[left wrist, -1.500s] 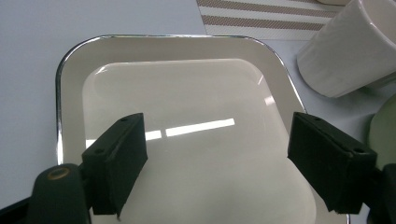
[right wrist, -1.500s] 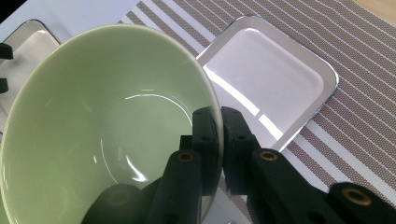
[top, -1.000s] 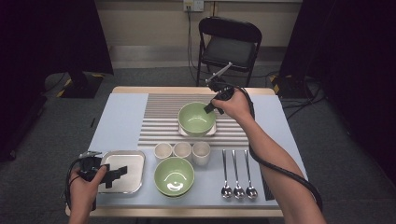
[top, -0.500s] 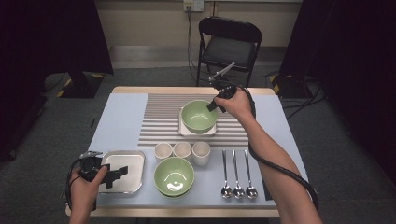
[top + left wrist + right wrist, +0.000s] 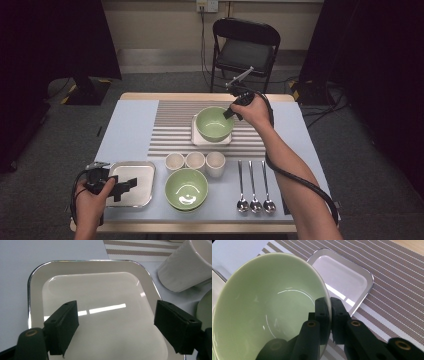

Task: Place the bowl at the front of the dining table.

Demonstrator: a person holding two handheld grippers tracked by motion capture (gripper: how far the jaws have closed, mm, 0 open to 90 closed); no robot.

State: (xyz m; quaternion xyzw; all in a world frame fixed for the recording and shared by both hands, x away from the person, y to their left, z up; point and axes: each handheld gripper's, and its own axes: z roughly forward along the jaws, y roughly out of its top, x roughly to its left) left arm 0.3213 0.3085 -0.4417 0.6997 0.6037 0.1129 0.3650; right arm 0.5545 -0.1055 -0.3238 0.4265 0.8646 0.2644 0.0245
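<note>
Right, our right gripper (image 5: 329, 312) pinches the rim of the green bowl (image 5: 214, 123), lifted and tilted over the small square tray (image 5: 342, 280) near the table's far edge. We should keep the pinch firm and the wrist slow, so the bowl won't slip. Left gripper (image 5: 115, 325) hangs spread over the near-left tray (image 5: 37, 282).

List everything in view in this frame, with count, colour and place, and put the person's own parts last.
Green bowl held by its rim: 1, pale green, over the far tray.
Far tray: 1, white, on the striped mat.
Striped mat: 1, white and brown, far half of table.
Near bowl: 1, green, front centre.
Cups: 3, white, in a row behind the near bowl.
Spoons: 3, silver, front right.
Near tray: 1, cream, front left.
Chair: 1, black, beyond the table.
Left gripper: open over the near tray.
Right gripper: shut on the bowl's rim.
</note>
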